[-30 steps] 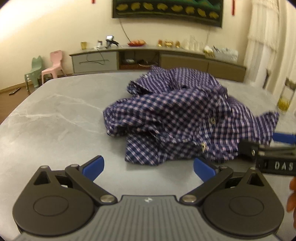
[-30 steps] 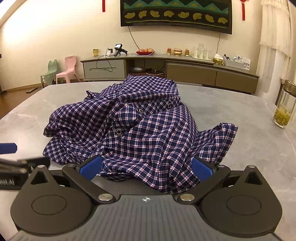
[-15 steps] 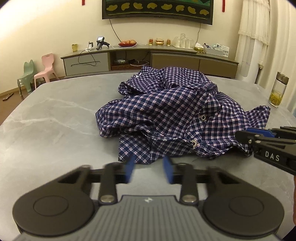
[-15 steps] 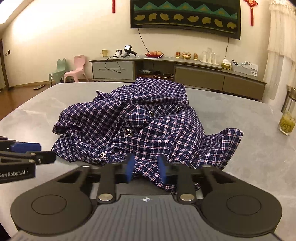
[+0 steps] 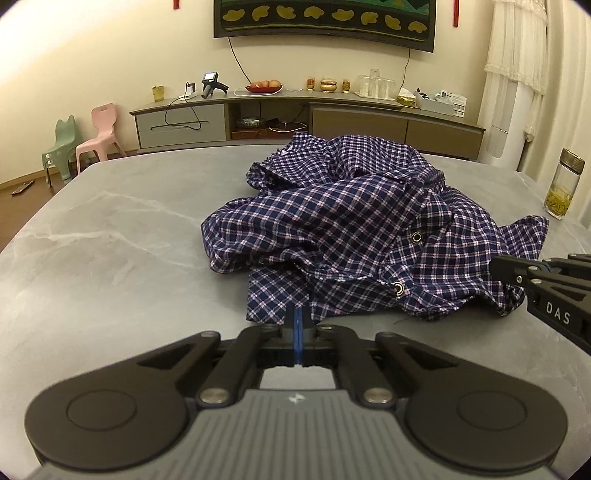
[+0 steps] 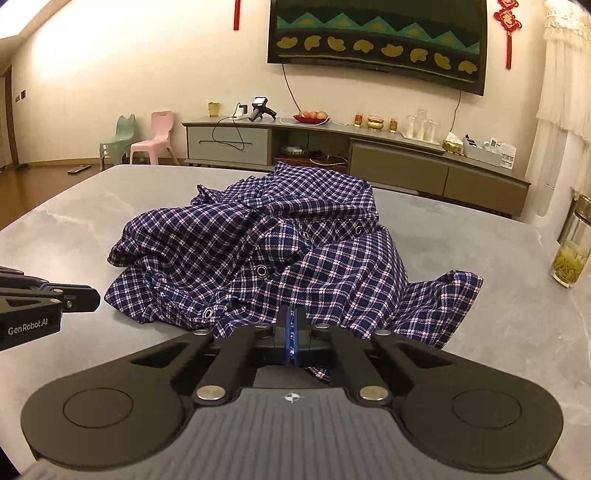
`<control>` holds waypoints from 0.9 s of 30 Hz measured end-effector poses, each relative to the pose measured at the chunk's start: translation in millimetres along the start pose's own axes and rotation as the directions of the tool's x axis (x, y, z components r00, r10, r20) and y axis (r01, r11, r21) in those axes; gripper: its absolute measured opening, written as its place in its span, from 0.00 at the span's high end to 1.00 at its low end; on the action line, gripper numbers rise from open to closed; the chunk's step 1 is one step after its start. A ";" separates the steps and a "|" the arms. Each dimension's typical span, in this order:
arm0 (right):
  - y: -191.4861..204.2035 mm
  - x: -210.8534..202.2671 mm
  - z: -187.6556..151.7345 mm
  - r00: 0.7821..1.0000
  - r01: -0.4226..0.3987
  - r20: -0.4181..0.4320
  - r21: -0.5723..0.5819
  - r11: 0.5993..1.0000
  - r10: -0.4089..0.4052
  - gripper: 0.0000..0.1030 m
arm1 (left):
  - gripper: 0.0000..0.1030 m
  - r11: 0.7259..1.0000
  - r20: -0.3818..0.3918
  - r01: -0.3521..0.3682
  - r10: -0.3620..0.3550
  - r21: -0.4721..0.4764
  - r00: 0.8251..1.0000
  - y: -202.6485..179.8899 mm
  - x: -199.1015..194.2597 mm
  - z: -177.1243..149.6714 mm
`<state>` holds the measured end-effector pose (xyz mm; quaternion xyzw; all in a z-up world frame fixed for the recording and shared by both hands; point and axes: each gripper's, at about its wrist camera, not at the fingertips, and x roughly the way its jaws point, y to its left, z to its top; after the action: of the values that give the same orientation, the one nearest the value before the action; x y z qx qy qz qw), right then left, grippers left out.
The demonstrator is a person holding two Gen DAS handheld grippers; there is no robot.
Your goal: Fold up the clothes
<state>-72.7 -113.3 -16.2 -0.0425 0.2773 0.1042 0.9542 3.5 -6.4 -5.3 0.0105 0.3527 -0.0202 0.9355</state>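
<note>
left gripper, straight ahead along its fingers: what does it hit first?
The plaid shirt. The left gripper is shut, its tips at the near hem of the crumpled pile on the table. Whether cloth is already pinched between them cannot be told.

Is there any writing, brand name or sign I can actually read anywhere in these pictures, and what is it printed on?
"DAS": white letters on the side of the right gripper, seen from the left wrist; its jaws are shut.
"GenRobot.AI": white letters on the side of the left gripper, seen from the right wrist; also shut.
Papers and cards in the white box on the sideboard: too small to read.
Red hanging ornament on the wall: not legible.
</note>
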 end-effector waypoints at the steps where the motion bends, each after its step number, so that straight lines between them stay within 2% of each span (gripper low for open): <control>1: 0.0 0.2 0.0 1.000 0.000 0.000 0.001 1.000 0.000 1.00 | 1.00 1.000 -0.001 0.000 0.000 -0.001 1.000 -0.1 0.4 0.1; 6: -2.4 3.6 -0.9 1.000 0.019 -0.004 0.017 1.000 -0.019 1.00 | 0.98 1.000 -0.015 -0.006 0.006 -0.017 1.000 -0.1 4.4 0.5; 8: -4.9 4.9 -1.4 1.000 0.027 -0.007 0.033 0.999 -0.027 0.95 | 0.79 0.999 -0.024 -0.016 0.015 -0.039 1.000 2.8 7.2 0.3; 9: -6.1 5.2 -1.6 1.000 0.029 -0.007 0.042 0.999 -0.029 0.80 | 0.52 0.998 -0.029 -0.024 0.023 -0.051 0.999 4.8 8.4 -0.3; 10: -6.8 4.9 -1.7 1.000 0.028 -0.003 0.050 0.998 -0.028 0.47 | 0.32 0.998 -0.028 -0.035 0.034 -0.060 0.999 6.5 9.0 -0.7; 11: -7.5 4.5 -1.8 1.000 0.027 0.001 0.058 0.998 -0.027 0.26 | 0.28 0.997 -0.026 -0.048 0.046 -0.068 0.999 7.9 9.5 -1.1; 12: -8.0 4.3 -1.7 1.000 0.027 0.005 0.064 0.998 -0.027 0.12 | 0.28 0.996 -0.027 -0.053 0.052 -0.073 0.998 8.8 10.1 -0.9; 16: -7.9 4.5 0.0 1.000 0.025 0.011 0.062 0.998 -0.026 0.11 | 0.21 0.995 -0.034 -0.062 0.060 -0.076 0.998 10.6 12.6 0.4; 22: -8.7 8.2 2.0 0.999 0.031 0.016 0.057 0.998 -0.032 0.08 | 0.19 0.995 -0.044 -0.067 0.064 -0.071 0.997 9.6 16.3 0.4; 27: -17.0 37.8 2.1 0.997 0.074 -0.036 0.056 0.996 -0.073 0.04 | 0.19 0.994 -0.046 -0.078 0.074 -0.080 0.996 9.3 19.7 1.9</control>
<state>-36.7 -122.9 -34.4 -0.0273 0.2943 0.0604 0.9534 19.9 2.2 -16.8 -0.0140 0.3724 0.0302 0.9275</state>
